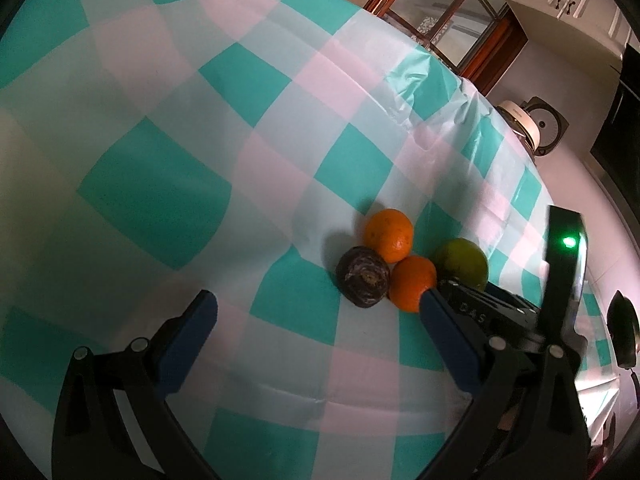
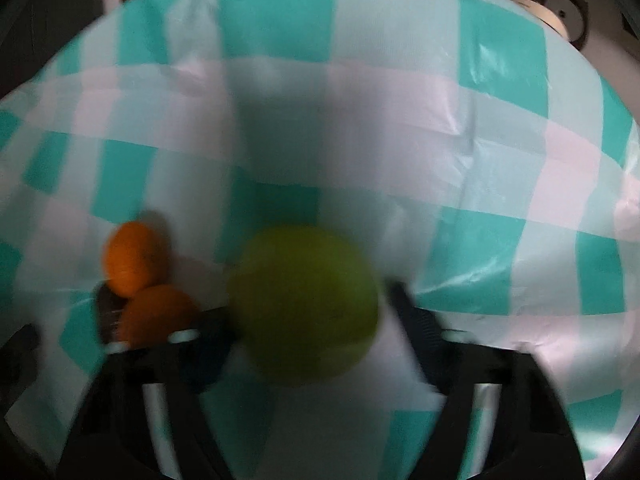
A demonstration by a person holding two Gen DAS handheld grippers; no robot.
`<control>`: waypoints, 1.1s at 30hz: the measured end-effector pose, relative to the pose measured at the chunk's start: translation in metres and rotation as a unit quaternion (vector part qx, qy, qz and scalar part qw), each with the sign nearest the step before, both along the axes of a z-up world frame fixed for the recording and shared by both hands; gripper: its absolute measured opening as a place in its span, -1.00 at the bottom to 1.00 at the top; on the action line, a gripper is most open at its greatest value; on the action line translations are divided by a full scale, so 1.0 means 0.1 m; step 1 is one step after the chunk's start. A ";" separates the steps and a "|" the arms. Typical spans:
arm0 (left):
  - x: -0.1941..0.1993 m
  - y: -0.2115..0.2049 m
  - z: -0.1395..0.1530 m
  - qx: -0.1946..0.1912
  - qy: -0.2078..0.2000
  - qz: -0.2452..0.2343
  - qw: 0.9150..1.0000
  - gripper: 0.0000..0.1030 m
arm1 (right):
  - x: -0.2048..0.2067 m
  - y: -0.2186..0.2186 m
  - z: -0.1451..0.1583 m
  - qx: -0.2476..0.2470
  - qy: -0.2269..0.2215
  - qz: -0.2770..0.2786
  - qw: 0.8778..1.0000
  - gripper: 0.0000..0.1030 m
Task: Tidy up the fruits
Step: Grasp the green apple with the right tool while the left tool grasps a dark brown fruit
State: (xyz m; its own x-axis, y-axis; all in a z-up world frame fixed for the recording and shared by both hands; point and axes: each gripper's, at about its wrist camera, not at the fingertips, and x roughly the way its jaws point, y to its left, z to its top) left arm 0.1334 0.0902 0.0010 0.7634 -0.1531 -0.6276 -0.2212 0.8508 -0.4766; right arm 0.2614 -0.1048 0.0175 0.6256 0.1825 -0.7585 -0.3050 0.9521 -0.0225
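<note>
The green fruit (image 2: pixel 306 306) sat dead ahead at 12 o'clock between the spread fingers of the right tool (image 2: pixel 308 336), not yet pinched, on the checked desk (image 1: pixel 160 140). The left tool (image 1: pixel 316 340) hung open and empty. Counted: two oranges (image 1: pixel 388 240), one green fruit, one dark fruit (image 1: pixel 363 278).

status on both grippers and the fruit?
Left gripper open, empty, short of the pile. Right gripper: jaws around green fruit, grip unclear, view blurred. Two oranges and dark fruit clustered beside it.
</note>
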 end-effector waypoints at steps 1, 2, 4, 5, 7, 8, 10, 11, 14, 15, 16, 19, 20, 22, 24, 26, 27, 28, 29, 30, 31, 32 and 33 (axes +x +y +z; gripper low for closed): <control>0.00 0.00 0.00 -0.001 0.001 -0.001 1.000 0.96 | -0.03 -0.03 0.01 0.003 0.003 -0.013 1.000 0.17; 0.00 0.00 0.00 -0.001 0.002 -0.002 1.000 0.96 | -0.08 -0.06 0.02 0.007 0.000 -0.024 1.000 0.17; 0.00 -0.01 -0.01 0.000 0.002 -0.003 1.000 0.96 | -0.28 -0.22 0.04 0.037 -0.008 -0.053 0.998 0.17; 0.00 -0.02 -0.01 0.001 0.002 -0.006 1.000 0.96 | -0.41 -0.32 0.05 0.058 -0.009 -0.068 0.996 0.17; 0.01 -0.04 0.00 0.006 0.003 -0.010 1.000 0.96 | -0.66 -0.47 0.05 0.092 -0.012 -0.096 0.991 0.17; 0.02 -0.06 0.00 0.009 0.004 -0.014 1.000 0.96 | -0.82 -0.58 0.06 0.116 -0.015 -0.115 0.986 0.17; 0.03 -0.09 0.00 0.017 0.006 -0.024 1.000 0.96 | -1.04 -0.77 0.06 0.166 -0.017 -0.147 0.975 0.17; 0.04 -0.11 0.00 0.021 0.007 -0.030 0.999 0.96 | -1.10 -0.81 0.05 0.181 -0.017 -0.153 0.971 0.17; 0.09 -0.17 0.00 0.036 0.017 -0.057 0.998 0.96 | -1.15 -0.89 -0.01 0.209 -0.025 -0.163 0.964 0.18; 0.13 -0.20 0.01 0.053 0.019 -0.070 0.996 0.96 | -1.17 -0.79 -0.01 0.211 -0.028 -0.161 0.964 0.18; 0.16 -0.23 0.02 0.068 0.021 -0.079 0.994 0.96 | -1.22 -0.79 -0.01 0.217 -0.026 -0.157 0.963 0.18; 0.26 -0.31 0.03 0.121 0.032 -0.116 0.985 0.80 | -1.19 -0.86 -0.03 0.231 -0.017 -0.147 0.962 0.18; 0.30 -0.32 0.03 0.133 0.038 -0.125 0.982 0.78 | -1.16 -0.89 -0.01 0.233 -0.016 -0.145 0.961 0.18; 0.38 -0.35 0.00 0.156 0.048 -0.148 0.975 0.69 | -1.18 -0.90 -0.01 0.232 -0.015 -0.144 0.962 0.18; 0.46 -0.42 -0.03 0.185 0.059 -0.166 0.967 0.63 | -1.18 -0.88 -0.02 0.231 -0.014 -0.144 0.962 0.18; 0.51 -0.48 -0.03 0.204 0.057 -0.179 0.961 0.52 | -1.19 -0.90 -0.02 0.235 -0.011 -0.146 0.961 0.18; 0.54 -0.52 -0.04 0.214 0.058 -0.183 0.958 0.49 | -1.20 -0.91 -0.02 0.237 -0.010 -0.147 0.960 0.18; 0.57 -0.54 -0.05 0.222 0.060 -0.187 0.955 0.42 | -1.20 -0.92 -0.02 0.240 -0.009 -0.148 0.959 0.18; 0.61 -0.57 -0.07 0.228 0.063 -0.192 0.953 0.37 | -1.20 -0.92 -0.03 0.241 -0.008 -0.149 0.959 0.18; 0.64 -0.58 -0.07 0.227 0.063 -0.195 0.952 0.35 | -1.20 -0.92 -0.03 0.241 -0.007 -0.149 0.959 0.18; 0.67 -0.58 -0.07 0.226 0.063 -0.197 0.952 0.26 | -1.20 -0.91 -0.03 0.241 -0.008 -0.149 0.959 0.18; 0.69 -0.58 -0.08 0.228 0.066 -0.196 0.952 0.20 | -1.21 -0.91 -0.03 0.240 -0.008 -0.149 0.959 0.18; 0.70 -0.58 -0.08 0.232 0.066 -0.194 0.951 0.18 | -1.21 -0.90 -0.03 0.239 -0.009 -0.149 0.960 0.19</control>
